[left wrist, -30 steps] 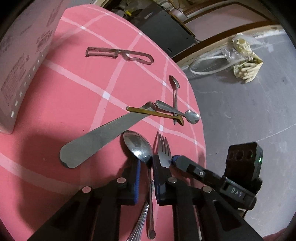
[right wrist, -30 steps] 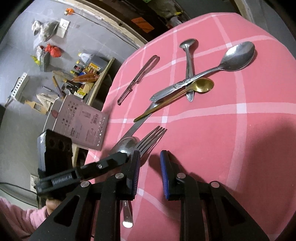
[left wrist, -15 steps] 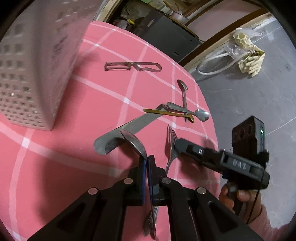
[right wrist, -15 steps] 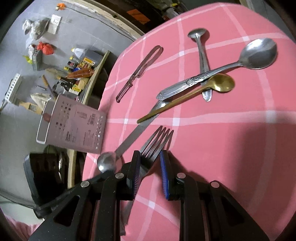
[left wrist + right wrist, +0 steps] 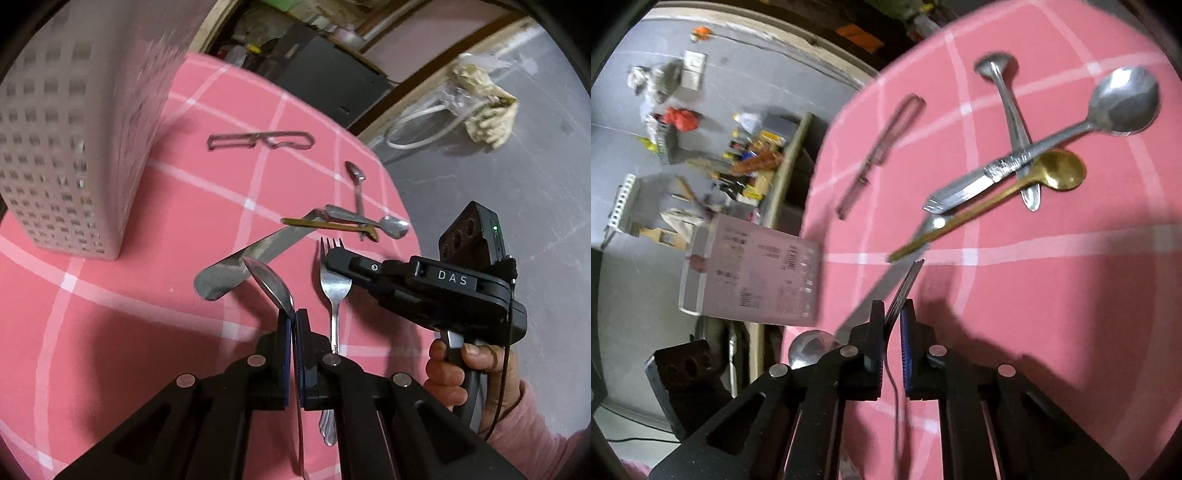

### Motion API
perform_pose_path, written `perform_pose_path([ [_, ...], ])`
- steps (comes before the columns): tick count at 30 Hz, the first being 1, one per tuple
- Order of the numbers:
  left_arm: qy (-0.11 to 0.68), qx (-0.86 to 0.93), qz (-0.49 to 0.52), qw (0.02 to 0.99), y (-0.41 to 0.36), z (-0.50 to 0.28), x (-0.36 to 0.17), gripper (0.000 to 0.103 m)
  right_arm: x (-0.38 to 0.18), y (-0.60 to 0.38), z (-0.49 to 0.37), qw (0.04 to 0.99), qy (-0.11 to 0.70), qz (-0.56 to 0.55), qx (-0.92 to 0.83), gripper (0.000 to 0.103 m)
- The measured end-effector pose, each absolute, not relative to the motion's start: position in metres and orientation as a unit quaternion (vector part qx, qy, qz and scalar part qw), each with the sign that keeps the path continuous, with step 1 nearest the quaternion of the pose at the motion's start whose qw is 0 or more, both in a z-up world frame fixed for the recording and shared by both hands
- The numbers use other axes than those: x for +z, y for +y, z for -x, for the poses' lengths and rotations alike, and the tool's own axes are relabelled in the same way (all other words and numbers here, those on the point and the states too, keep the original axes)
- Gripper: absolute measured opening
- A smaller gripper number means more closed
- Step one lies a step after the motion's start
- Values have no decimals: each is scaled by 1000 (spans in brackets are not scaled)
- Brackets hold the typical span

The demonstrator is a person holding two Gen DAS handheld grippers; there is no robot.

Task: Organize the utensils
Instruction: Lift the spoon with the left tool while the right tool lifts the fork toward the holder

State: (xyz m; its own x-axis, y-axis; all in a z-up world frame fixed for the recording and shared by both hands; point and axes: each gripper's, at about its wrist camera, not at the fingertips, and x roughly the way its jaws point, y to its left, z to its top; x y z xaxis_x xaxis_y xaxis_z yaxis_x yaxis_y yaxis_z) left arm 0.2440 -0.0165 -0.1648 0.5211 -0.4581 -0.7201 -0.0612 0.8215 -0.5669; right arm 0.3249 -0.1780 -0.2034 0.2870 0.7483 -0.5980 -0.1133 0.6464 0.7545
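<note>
Basket: pale plastic, boxy, walls pierced by a grid of small square holes; stands at 10 o'clock in the left wrist view.
Tablecloth: pink woven cloth crossed by white lines.
Peeler: thin bent wire loop, lying flat at 12 o'clock.
Knife: flat dull steel blade with a rounded tip, lying on the cloth just ahead of the left gripper.
Left gripper: black arms, blue pads clenched on the big spoon, whose polished oval bowl stands edge-on at 12 o'clock from the pads.
Loose pile: a gold spoon and two steel ones crossed, at 1 o'clock.
Right gripper: grasping the fork; smooth steel, four tines poking out past the pads, ornate handle trailing back.
</note>
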Motion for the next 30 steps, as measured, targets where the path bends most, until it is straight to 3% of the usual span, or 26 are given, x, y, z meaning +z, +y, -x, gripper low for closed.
perform_pose_path([
  [13,391,-174,234,873,5,-213,-80,3,-89,-194,-262,858,344,-272,268,2],
  [22,291,-176,189,921,64,-201,20,3,-3,-161,-265,865,226,-312,321,2],
  [30,190,-152,161,957,116,-216,72,3,56,-98,-273,871,132,-294,370,2],
])
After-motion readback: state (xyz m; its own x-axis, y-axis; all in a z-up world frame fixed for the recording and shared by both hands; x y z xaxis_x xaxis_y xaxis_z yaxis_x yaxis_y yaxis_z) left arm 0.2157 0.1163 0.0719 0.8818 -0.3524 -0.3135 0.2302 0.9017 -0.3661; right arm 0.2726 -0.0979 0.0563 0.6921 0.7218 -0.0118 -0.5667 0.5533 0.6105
